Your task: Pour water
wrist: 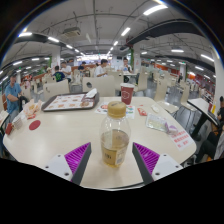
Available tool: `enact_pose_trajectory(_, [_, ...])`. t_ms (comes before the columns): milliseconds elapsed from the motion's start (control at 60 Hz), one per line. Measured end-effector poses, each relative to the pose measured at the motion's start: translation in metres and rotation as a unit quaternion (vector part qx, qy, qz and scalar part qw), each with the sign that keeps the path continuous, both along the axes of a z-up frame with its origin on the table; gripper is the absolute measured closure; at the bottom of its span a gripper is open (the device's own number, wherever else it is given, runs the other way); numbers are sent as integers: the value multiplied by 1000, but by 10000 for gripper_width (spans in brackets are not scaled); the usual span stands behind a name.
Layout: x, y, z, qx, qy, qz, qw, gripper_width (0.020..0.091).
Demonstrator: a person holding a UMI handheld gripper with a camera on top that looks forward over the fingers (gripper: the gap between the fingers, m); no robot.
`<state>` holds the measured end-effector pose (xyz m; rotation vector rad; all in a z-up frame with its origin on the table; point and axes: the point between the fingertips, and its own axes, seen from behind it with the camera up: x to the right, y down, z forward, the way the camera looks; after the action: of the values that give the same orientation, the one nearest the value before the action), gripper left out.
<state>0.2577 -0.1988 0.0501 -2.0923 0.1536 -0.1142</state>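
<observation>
Step in hand looks like the grasp. Left finger pad (76, 157) stands off the bottle (116, 137) with a gap; the right pad (148, 158) likewise. The gripper (113, 162) is spread wide, gripping nothing. The bottle stands upright between the fingers on the table (60, 135), capped, part full. Centre it, close on the body below the label, squeeze evenly before lifting. A red cup (126, 94) sits beyond, well apart — the likely target.

bottle (115, 139) blocking between fingers, bare table (70, 128) leftward (cup (126, 94) beyond)
</observation>
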Motion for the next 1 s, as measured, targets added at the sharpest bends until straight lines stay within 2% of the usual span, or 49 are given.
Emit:
enact_pose_trajectory(67, [5,17,-5,7,-9,5,1000,273])
enact_pose_trajectory(100, [6,24,-8,9,-14,9,1000,310])
enact_pose_trajectory(167, [7,32,-13,13,-21,13,1000,446])
enact_pose_trajectory(217, [10,37,-11,23,-25,4,999,587])
enact_pose_trajectory(333, [5,41,-12,28,-9,5,1000,640])
enact_pose_trajectory(350, [5,41,-11,27,-9,5,1000,674])
enact_pose_trajectory(400, [5,40,-11,27,-11,0,1000,704])
enact_pose_trajectory(467, [4,40,-11,24,-18,-4,1000,707])
enact_pose_trajectory(483, [5,40,-10,23,-21,-5,999,739])
enact_pose_trajectory(600, [7,39,-11,10,-49,-27,998,740])
enact_pose_trajectory(700, [11,42,9,6,-99,-45,994,738])
enact_pose_trajectory(850, [-19,66,77,19,-199,-50,979,737])
enact_pose_trajectory(1000, [-93,110,155,34,-365,-14,930,736])
